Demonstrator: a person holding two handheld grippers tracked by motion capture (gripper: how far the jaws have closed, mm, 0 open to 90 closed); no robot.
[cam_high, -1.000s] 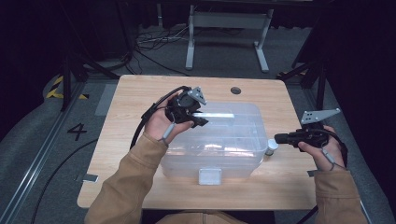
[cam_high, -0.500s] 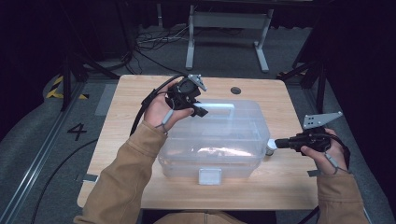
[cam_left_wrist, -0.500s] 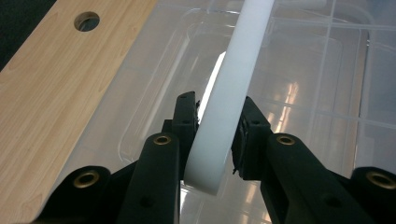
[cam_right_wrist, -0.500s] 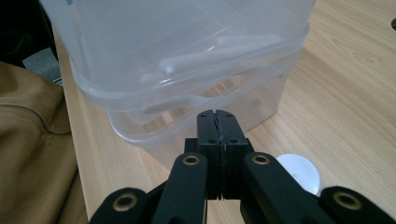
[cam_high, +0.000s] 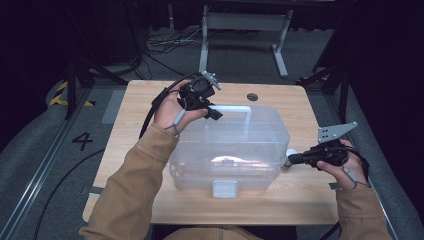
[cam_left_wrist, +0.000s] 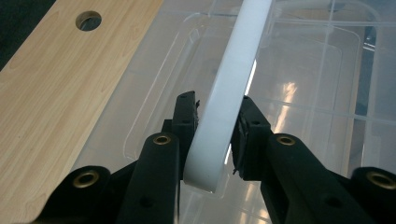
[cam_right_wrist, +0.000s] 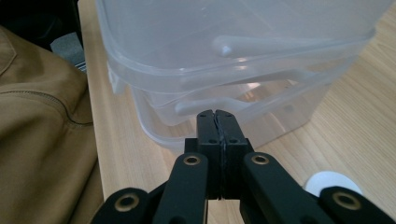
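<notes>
Handle (cam_left_wrist: 233, 88) of clear bin (cam_high: 235, 150) pinched in left claw (cam_left_wrist: 217, 126); right claw (cam_right_wrist: 217, 116) pressed together.

The storage box (cam_high: 235, 145) is made of clear, glossy plastic; its handle (cam_left_wrist: 233, 88) is of smooth, matt white plastic. The table (cam_high: 135, 110) is finished in pale, matt wood grain. The sleeve (cam_right_wrist: 32, 93) is of tan woven cloth.

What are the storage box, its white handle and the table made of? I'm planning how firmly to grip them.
The storage box looks like thin, glossy clear plastic: the table shows through it and lights glint on it. The white handle seems opaque, smooth, matte plastic, clamped in the left claw. The table shows pale wood grain, perhaps laminate.
</notes>
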